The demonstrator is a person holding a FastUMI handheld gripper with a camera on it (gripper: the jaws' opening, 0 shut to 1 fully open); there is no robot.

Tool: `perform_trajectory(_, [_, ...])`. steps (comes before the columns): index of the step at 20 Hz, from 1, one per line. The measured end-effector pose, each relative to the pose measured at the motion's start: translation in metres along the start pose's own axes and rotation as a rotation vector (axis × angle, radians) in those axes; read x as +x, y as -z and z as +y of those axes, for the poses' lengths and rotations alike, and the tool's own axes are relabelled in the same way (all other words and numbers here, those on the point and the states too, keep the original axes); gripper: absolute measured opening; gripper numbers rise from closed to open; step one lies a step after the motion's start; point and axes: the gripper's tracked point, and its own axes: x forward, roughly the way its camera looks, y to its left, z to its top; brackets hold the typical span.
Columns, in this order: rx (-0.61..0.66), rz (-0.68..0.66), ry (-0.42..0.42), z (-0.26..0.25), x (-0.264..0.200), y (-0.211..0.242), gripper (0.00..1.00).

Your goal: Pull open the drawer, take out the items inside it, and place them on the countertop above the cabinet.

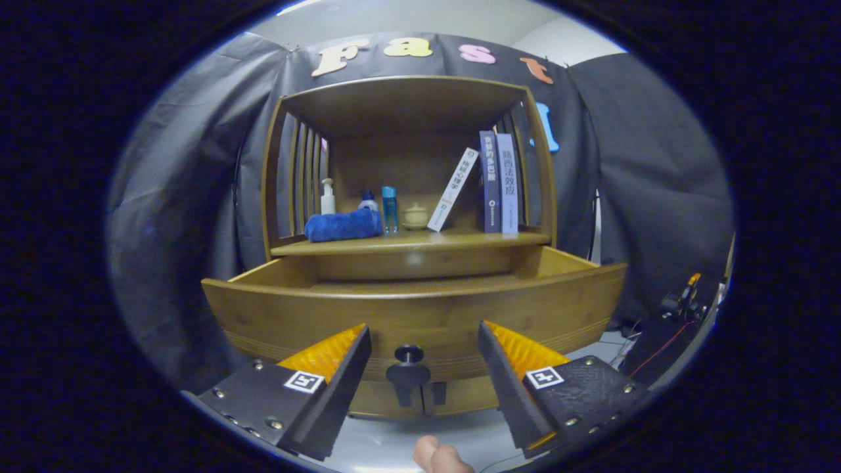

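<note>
Between my fingers, at six o'clock, sits the drawer's dark knob (408, 355); my gripper (424, 341) is spread wide and holds nothing. I judge the wooden drawer (414, 309) already pulled out below the countertop (407, 244), so the retrieving step begins. Its inside is hidden behind the front panel; next I must rise toward twelve o'clock and look in.

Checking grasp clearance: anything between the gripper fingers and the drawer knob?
Nothing. In the gripper view the open gripper frames the drawer knob, with bare gaps on both sides; neither finger touches it.
</note>
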Motion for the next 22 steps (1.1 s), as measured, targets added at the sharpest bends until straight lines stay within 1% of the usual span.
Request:
perform_trajectory(4, [-0.029,-0.02,0.001,0.014,-0.006,-0.02,0.97])
perform_trajectory(6, [-0.066,-0.031,0.023,0.016,-0.004,-0.037,0.97])
perform_trajectory(8, [-0.09,-0.032,0.03,0.022,0.006,-0.056,0.97])
perform_trajectory(10, [-0.121,-0.001,0.01,0.031,0.022,-0.07,0.97])
perform_trajectory(12, [-0.166,0.085,-0.031,0.043,0.044,-0.07,0.97])
perform_trajectory(15, [-0.219,0.27,-0.1,0.058,0.082,-0.05,0.96])
perform_trajectory(18, [-0.266,0.555,-0.136,0.057,0.115,0.004,0.95])
perform_trajectory(19, [-0.234,0.619,-0.154,0.059,0.124,0.014,0.94])
perform_trajectory(20, [-0.208,0.685,-0.154,0.057,0.132,0.021,0.94])
perform_trajectory(22, [-0.134,0.807,-0.135,0.056,0.136,0.033,0.94])
